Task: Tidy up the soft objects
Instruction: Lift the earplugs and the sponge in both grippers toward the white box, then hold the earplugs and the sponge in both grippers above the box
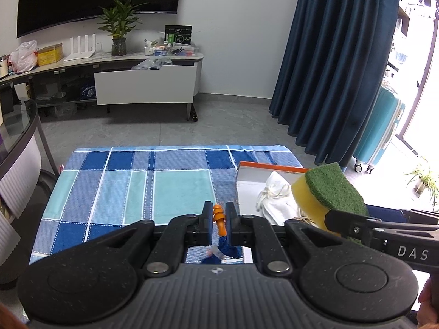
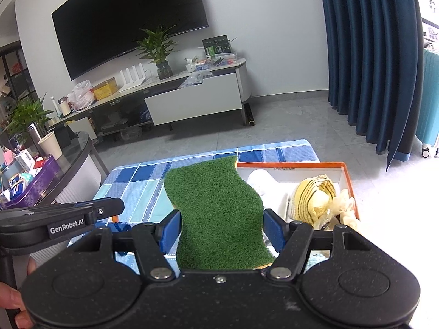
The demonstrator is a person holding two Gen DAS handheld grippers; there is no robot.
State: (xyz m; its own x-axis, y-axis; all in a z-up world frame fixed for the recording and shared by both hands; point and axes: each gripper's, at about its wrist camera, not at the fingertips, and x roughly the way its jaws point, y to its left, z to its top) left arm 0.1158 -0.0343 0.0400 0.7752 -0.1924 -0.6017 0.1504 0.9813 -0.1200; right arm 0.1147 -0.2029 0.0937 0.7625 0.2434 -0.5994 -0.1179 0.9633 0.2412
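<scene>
The left hand-held gripper [image 1: 219,220], marked "GenRobot.AI", is clenched on an orange earplug [image 1: 219,216] above the checked cloth [image 1: 142,186]. The right hand-held gripper [image 2: 222,229], lettered "DAS", grasps a green-topped sponge [image 2: 216,208] beside the orange-rimmed box [image 2: 347,174].

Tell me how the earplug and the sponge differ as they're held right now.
The earplug is small, orange and ribbed; the sponge is big, with a green scrubbing top over yellow foam. The left gripper pinches the earplug with jaws nearly shut; the right gripper clamps the sponge with jaws wide. Both are held above the checked cloth.
</scene>
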